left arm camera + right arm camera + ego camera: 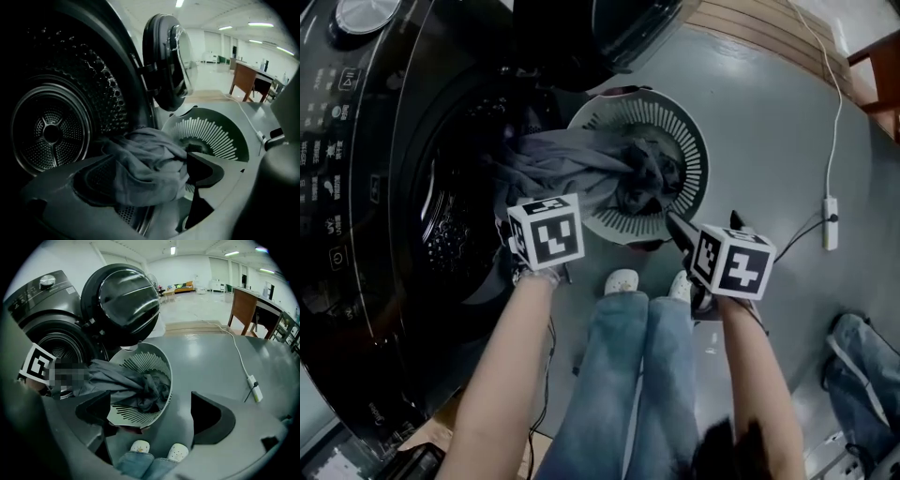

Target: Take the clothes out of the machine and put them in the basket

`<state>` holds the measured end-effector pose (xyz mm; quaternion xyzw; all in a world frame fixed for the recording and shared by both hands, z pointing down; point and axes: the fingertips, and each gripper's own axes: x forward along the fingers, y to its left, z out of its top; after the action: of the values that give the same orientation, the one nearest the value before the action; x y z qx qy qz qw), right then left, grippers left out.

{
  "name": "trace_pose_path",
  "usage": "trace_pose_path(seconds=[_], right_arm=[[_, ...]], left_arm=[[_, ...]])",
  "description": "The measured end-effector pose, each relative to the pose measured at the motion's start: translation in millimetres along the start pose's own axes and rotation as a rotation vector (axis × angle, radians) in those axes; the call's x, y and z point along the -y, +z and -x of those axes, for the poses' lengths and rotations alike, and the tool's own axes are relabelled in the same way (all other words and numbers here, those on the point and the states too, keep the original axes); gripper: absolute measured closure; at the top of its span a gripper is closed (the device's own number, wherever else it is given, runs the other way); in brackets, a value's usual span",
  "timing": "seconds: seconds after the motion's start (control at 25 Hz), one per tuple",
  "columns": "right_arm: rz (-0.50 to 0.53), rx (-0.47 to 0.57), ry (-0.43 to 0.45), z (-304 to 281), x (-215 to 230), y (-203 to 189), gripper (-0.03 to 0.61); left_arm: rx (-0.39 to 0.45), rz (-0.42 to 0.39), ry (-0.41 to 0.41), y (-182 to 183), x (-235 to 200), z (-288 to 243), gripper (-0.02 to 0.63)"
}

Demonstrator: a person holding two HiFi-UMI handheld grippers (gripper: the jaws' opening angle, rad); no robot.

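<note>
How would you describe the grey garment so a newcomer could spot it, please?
Find the black washing machine; a round slatted basket stands at its opening. The grey garment is the one cloth draped from that opening into the basket.

The head view looks steeply down on the basket (692,150) and washing machine (366,234). Both gripper views face them from low and near.
</note>
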<state>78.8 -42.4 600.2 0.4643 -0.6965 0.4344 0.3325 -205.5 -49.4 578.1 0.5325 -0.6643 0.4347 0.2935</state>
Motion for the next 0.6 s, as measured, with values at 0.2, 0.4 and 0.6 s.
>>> trace_pose_path(seconds=[0.2,0.4,0.6], right_arm=[[0.046,-0.019,0.024,-5,-16,-1,0.046],[0.118,-0.051,0.03,-15,-28,-9,0.046],[0.127,-0.07,0.033,-23,-34,-20,0.046]], left_arm=[[-0.081,0.027,0.047,-26,-39,-25,0.131],[-0.134,-0.031,0.058,-41,-56,-58,0.117],[-0.171,-0.08,0.079,-47,-56,-91,0.117]])
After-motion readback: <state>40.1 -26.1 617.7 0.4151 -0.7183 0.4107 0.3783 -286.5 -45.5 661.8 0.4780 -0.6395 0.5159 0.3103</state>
